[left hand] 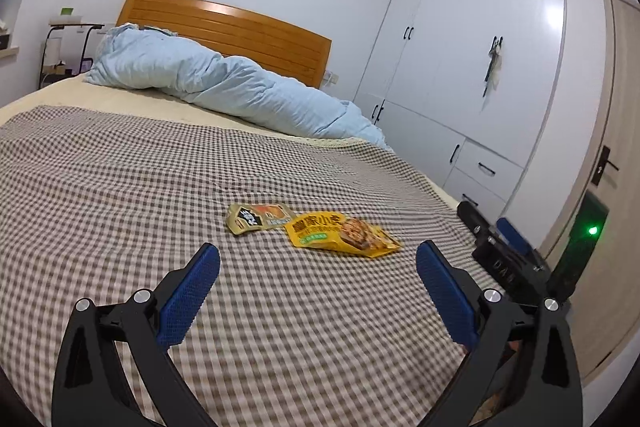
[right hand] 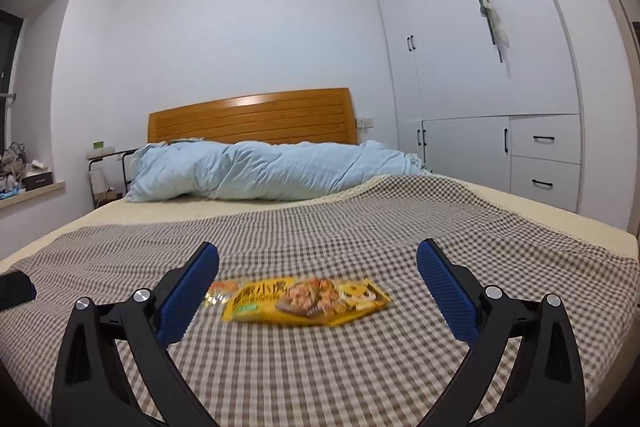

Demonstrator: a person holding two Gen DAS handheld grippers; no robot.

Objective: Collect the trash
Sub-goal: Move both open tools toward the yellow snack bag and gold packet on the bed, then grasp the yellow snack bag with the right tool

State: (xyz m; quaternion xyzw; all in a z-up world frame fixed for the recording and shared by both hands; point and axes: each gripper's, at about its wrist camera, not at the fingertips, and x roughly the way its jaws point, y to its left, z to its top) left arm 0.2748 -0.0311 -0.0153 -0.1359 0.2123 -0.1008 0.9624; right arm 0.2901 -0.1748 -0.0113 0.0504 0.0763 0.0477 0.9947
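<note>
We hold both grippers wide open, left gripper and right gripper, so a flat wrapper fits between them. The yellow wrapper lies on the checked bed cover, touching a gold wrapper.

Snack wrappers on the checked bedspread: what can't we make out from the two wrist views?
- Tan and black snack wrapper: in the right wrist view mostly hidden behind the right gripper's left finger and the yellow snack wrapper.
- Yellow wrapper's print: motion-blurred in the right wrist view.
- Where the trash goes: no bin shows in either view.
- Right gripper in the left wrist view: partly covered by the left gripper.
</note>
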